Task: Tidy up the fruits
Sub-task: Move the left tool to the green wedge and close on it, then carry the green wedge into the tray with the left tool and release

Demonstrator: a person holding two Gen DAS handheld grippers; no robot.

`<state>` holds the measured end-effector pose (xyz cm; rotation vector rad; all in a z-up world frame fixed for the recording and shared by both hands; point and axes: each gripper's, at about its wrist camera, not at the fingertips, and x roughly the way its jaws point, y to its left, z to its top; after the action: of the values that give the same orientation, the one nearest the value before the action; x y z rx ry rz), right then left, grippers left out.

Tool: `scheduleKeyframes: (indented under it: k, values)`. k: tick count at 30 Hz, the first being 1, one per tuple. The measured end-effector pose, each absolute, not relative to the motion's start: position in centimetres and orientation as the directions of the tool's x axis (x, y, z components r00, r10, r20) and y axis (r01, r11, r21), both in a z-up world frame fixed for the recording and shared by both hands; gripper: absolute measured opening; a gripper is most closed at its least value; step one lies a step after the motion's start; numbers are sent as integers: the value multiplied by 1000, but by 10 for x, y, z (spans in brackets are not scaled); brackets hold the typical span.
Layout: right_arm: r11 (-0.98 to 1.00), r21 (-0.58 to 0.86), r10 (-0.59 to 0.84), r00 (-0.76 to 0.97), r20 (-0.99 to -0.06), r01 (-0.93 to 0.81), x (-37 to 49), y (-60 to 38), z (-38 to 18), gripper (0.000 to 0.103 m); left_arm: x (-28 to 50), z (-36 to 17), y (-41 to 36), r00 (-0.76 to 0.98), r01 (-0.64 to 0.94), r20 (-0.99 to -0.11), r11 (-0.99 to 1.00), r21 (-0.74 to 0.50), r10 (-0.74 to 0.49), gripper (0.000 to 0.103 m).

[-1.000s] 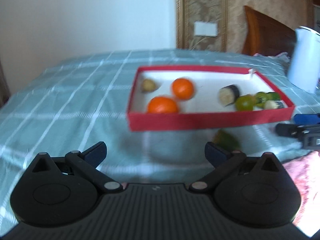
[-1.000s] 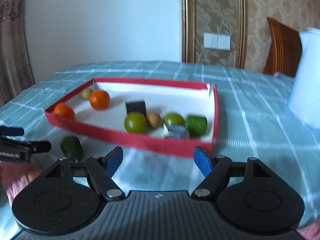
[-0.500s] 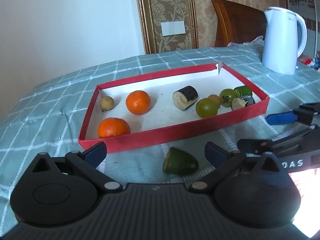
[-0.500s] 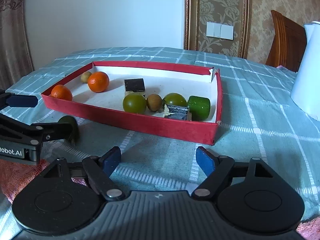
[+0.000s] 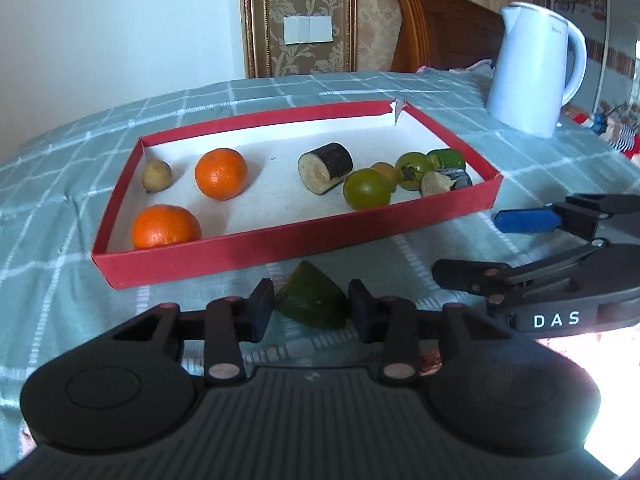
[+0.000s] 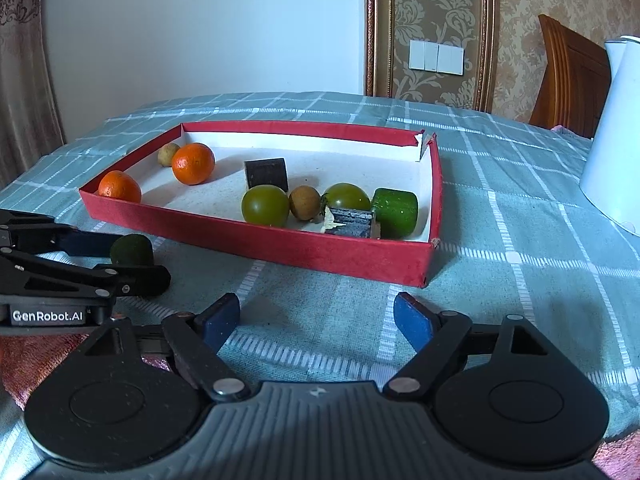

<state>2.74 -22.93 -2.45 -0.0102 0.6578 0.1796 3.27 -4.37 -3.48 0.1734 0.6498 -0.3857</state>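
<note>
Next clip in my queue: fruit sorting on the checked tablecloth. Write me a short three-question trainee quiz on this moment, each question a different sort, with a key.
1. True or false: the green fruit piece between the left gripper fingers lies inside the red tray.
2. Multiple choice: how many oranges are in the tray? A) one B) two C) four
3. Fill in: the white object standing on the cloth beyond the tray's right end is a ____.

Key
1. False: it lies on the tablecloth in front of the tray.
2. B: one orange near the front wall, another orange behind it.
3. Kettle.
</note>
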Motion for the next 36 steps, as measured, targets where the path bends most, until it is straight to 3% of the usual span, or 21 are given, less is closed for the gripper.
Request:
scheduleKeyframes:
  k: [7,19,36]
  values:
    - [984,47,163,776,-609,-169,27,-229,-24,85,32,-35,-43,743,385,-607,922,42,-283,37]
    - [985,46,162,776,-609,-169,27,-230,-24,86,37,6,-44,827,360,-490,929,87,-275,37]
    - [985,40,157,776,-611,-168,25,-233,-25,86,117,-17,-63,798,315,-563,945,85,-215,37]
